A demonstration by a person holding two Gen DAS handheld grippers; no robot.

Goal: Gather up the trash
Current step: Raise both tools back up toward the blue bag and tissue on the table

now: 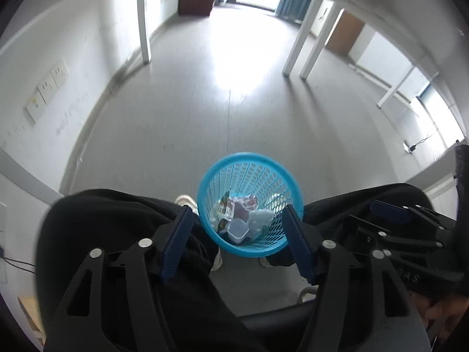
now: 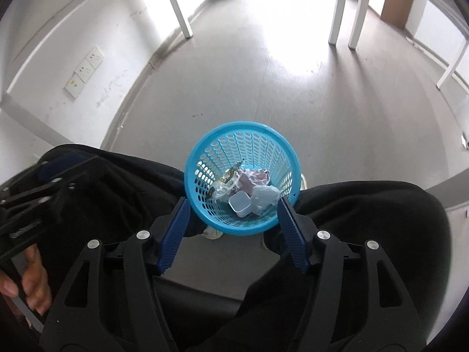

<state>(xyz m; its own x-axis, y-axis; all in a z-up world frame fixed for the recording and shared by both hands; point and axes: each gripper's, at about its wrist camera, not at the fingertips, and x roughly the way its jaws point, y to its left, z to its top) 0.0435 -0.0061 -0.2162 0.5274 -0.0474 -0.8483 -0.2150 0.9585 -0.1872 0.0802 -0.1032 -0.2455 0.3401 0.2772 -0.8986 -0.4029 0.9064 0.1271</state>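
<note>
A blue mesh waste basket (image 1: pixel 249 157) (image 2: pixel 243 126) stands on the grey floor between a seated person's knees. Inside it lie a white plastic cup (image 1: pixel 239 230) (image 2: pixel 240 204), a printed wrapper (image 1: pixel 227 208) (image 2: pixel 228 180) and crumpled clear plastic (image 1: pixel 259 220) (image 2: pixel 265 195). My left gripper (image 1: pixel 237 209) hangs well above the basket and points down at it, open, with nothing between its blue pads. My right gripper (image 2: pixel 233 202) is held the same way beside it, open and empty too.
The person's black trouser legs (image 1: pixel 117 234) (image 2: pixel 366 220) flank the basket, with a white shoe (image 1: pixel 184 201) by it. White table legs (image 1: pixel 143 29) (image 2: pixel 340 14) stand farther off on the floor. Wall sockets (image 1: pixel 49 88) (image 2: pixel 85 70) sit at left.
</note>
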